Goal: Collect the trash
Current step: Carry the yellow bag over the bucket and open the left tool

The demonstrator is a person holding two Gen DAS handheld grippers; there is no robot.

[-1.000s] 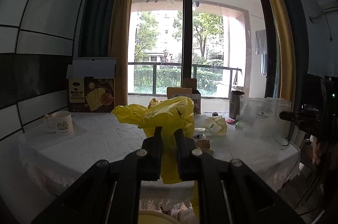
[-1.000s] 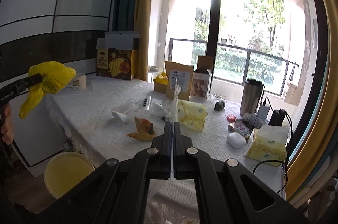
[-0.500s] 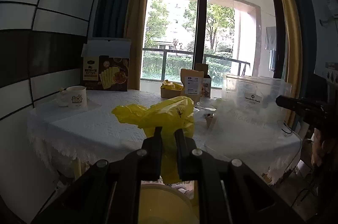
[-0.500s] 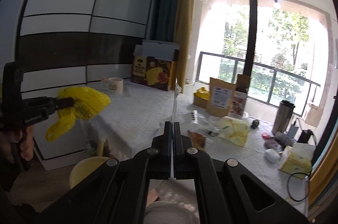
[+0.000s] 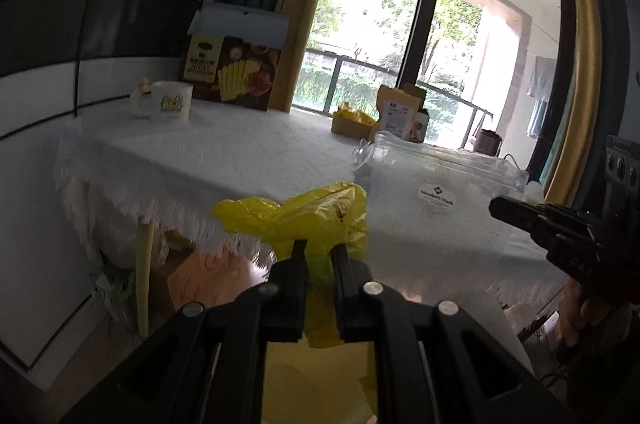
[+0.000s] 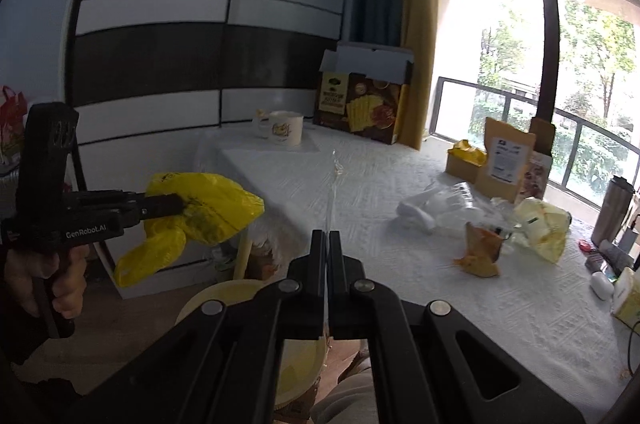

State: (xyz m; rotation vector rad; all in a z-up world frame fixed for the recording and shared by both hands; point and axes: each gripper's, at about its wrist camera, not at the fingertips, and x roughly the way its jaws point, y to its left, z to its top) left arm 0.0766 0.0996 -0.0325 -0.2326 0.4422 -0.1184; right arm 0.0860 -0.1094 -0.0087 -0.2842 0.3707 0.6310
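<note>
Left tongs (image 5: pixel 319 256) clamp our yellow bag (image 5: pixel 316 220); right tongs (image 6: pixel 327 244) pinch a clear bag (image 5: pixel 440 200) (edge-on). At lower centre, the yellow bin (image 6: pixel 224 298) sits directly beneath both.

"GenRobot.AI" reads in white along the black body of the left tool (image 6: pixel 176 203), and the label on the clear plastic bag (image 5: pixel 440 200) reads "Member's Mark", while the box print stays too blurred.
</note>
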